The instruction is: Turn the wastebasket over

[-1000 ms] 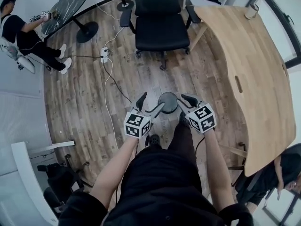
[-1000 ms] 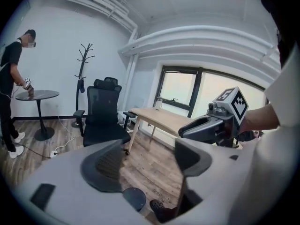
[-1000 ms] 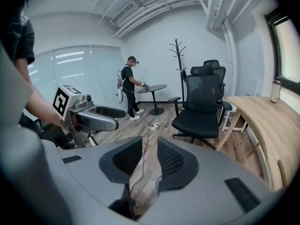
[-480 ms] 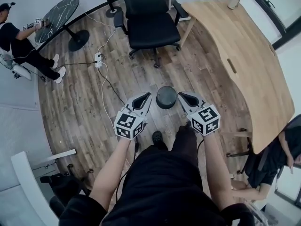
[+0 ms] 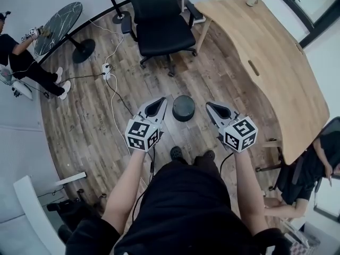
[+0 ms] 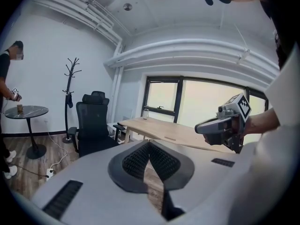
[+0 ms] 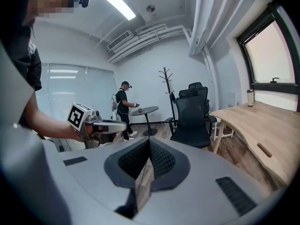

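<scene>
1. Left gripper — jaws have just been closing, now pressed together with nothing between them.
2. Right gripper: likewise just closed, empty.
3. Wastebasket — dark, round, sitting on the wood floor between both grippers, touching neither.
4. Beyond it, a black office chair.

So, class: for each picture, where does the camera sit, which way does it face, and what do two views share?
Head view: on the head, facing steeply down at the wastebasket; arms, legs, left gripper, right gripper show.
Left gripper view: on that gripper, facing the office chair and desk; its shut fingers show.
Right gripper view: likewise, facing the same chair; its shut fingers show.
Shared: each gripper view catches the other gripper.
</scene>
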`<state>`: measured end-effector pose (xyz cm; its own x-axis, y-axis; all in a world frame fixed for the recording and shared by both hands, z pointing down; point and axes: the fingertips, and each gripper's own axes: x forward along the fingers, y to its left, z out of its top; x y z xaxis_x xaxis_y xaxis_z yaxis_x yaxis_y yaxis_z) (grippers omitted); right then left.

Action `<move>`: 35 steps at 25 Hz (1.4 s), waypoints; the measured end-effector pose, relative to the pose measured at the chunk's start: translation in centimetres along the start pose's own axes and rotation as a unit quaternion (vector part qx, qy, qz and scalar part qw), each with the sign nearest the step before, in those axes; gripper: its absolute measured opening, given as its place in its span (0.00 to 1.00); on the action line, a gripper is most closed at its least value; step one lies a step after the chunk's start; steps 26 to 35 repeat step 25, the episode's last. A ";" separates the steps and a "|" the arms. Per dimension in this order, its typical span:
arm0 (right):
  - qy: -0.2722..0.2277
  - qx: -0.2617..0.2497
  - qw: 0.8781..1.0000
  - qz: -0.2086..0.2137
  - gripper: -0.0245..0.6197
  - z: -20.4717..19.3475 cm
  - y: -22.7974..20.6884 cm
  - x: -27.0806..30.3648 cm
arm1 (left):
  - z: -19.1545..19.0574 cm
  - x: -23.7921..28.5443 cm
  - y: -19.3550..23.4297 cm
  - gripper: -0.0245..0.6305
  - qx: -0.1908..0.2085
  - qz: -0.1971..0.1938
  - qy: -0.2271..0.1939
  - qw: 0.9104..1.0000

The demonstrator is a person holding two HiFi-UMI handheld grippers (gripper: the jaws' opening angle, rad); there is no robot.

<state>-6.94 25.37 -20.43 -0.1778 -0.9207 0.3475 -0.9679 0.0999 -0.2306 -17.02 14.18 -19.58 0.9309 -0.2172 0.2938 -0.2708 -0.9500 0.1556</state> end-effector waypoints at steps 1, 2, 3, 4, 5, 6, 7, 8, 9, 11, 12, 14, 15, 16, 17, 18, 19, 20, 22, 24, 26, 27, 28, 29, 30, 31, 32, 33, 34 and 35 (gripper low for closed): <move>0.001 -0.002 1.000 -0.004 0.09 -0.1 -0.1 -0.3 | 0.1 0.1 -0.1 0.07 0.000 -0.002 -0.001 1.000; 0.002 -0.003 1.000 -0.009 0.09 -0.2 -0.2 -0.5 | 0.1 0.2 -0.3 0.07 0.000 -0.004 -0.001 1.000; 0.001 -0.002 1.000 -0.013 0.09 -0.3 -0.4 -0.7 | 0.2 0.4 -0.5 0.07 0.000 -0.006 -0.002 1.000; 0.001 0.000 1.000 -0.016 0.09 -0.4 -0.4 -1.0 | 0.2 0.4 -0.6 0.07 -0.001 -0.009 -0.003 1.000; 0.000 0.000 1.000 -0.019 0.09 -0.5 -0.3 -1.1 | 0.2 0.4 -0.8 0.07 -0.001 -0.011 -0.004 1.000; 0.000 0.001 1.000 -0.021 0.09 -0.7 -0.2 -1.3 | 0.2 0.3 -1.0 0.07 0.000 -0.014 -0.004 1.000; 0.000 0.000 1.000 -0.023 0.09 -0.9 0.0 -1.3 | 0.1 0.2 -1.2 0.07 0.001 -0.018 -0.005 1.000; 0.000 0.000 1.000 -0.025 0.09 -1.0 0.1 -1.4 | 0.1 0.2 -1.3 0.07 0.002 -0.022 -0.005 1.000; 0.000 0.000 1.000 -0.028 0.09 -1.0 0.2 -1.4 | 0.2 0.1 -1.4 0.07 0.003 -0.026 -0.005 1.000; -0.002 0.000 0.999 -0.034 0.09 -1.0 0.5 -1.4 | 0.2 -0.2 -1.5 0.07 0.006 -0.032 -0.004 0.999; -0.003 0.000 0.999 -0.037 0.09 -0.9 0.7 -1.4 | 0.2 -0.3 -1.5 0.07 0.007 -0.034 -0.003 0.999; -0.004 0.001 0.999 -0.042 0.09 -0.9 0.8 -1.3 | 0.1 -0.4 -1.2 0.07 0.009 -0.033 0.001 0.999; -0.004 0.001 0.999 -0.043 0.09 -0.9 0.8 -1.3 | 0.1 -0.4 -1.0 0.07 0.009 -0.031 0.002 0.999; -0.004 0.002 0.999 -0.044 0.09 -1.0 0.8 -1.3 | 0.1 -0.4 -0.9 0.07 0.008 -0.030 0.002 1.000; -0.004 0.003 0.999 -0.044 0.09 -1.1 0.7 -1.3 | 0.0 -0.4 -0.9 0.07 0.008 -0.030 0.002 1.000; -0.004 0.005 0.999 -0.044 0.09 -1.2 0.7 -1.4 | 0.0 -0.5 -0.9 0.07 0.008 -0.029 0.002 1.000; -0.006 0.007 0.999 -0.044 0.09 -1.3 0.6 -1.4 | 0.0 -0.6 -0.9 0.07 0.008 -0.029 0.001 1.000; -0.007 0.009 0.999 -0.045 0.09 -1.2 0.6 -1.5 | -0.1 -0.7 -0.9 0.07 0.009 -0.029 0.002 1.000; -0.012 0.013 0.999 -0.045 0.09 -1.0 0.6 -1.5 | -0.3 -0.8 -0.8 0.07 0.008 -0.029 0.004 1.000; -0.013 0.013 0.999 -0.046 0.09 -0.8 0.7 -1.5 | -0.3 -1.0 -0.7 0.07 0.006 -0.029 0.006 1.000; -0.014 0.012 0.999 -0.046 0.09 -0.7 0.8 -1.4 | -0.3 -1.1 -0.6 0.07 0.006 -0.029 0.006 1.000; -0.014 0.012 0.999 -0.046 0.09 -0.7 0.8 -1.4 | -0.3 -1.1 -0.6 0.07 0.006 -0.029 0.006 1.000; -0.014 0.012 0.999 -0.046 0.09 -0.7 0.8 -1.4 | -0.3 -1.1 -0.6 0.07 0.006 -0.029 0.006 1.000; -0.014 0.012 0.999 -0.046 0.09 -0.7 0.8 -1.4 | -0.3 -1.1 -0.6 0.07 0.006 -0.029 0.006 1.000; -0.014 0.012 0.999 -0.046 0.09 -0.7 0.8 -1.4 | -0.3 -1.1 -0.6 0.07 0.006 -0.029 0.006 1.000; -0.014 0.012 0.999 -0.046 0.09 -0.7 0.8 -1.4 | -0.3 -1.1 -0.6 0.07 0.006 -0.029 0.006 1.000; -0.014 0.012 0.999 -0.046 0.09 -0.7 0.8 -1.4 | -0.3 -1.1 -0.6 0.07 0.006 -0.029 0.006 1.000; -0.014 0.012 0.999 -0.046 0.09 -0.7 0.8 -1.4 | -0.3 -1.1 -0.6 0.07 0.006 -0.029 0.006 1.000; -0.014 0.012 0.999 -0.046 0.09 -0.7 0.8 -1.4 | -0.3 -1.1 -0.6 0.07 0.006 -0.029 0.006 1.000; -0.014 0.012 0.999 -0.046 0.09 -0.7 0.8 -1.4 | -0.3 -1.1 -0.6 0.07 0.006 -0.029 0.006 1.000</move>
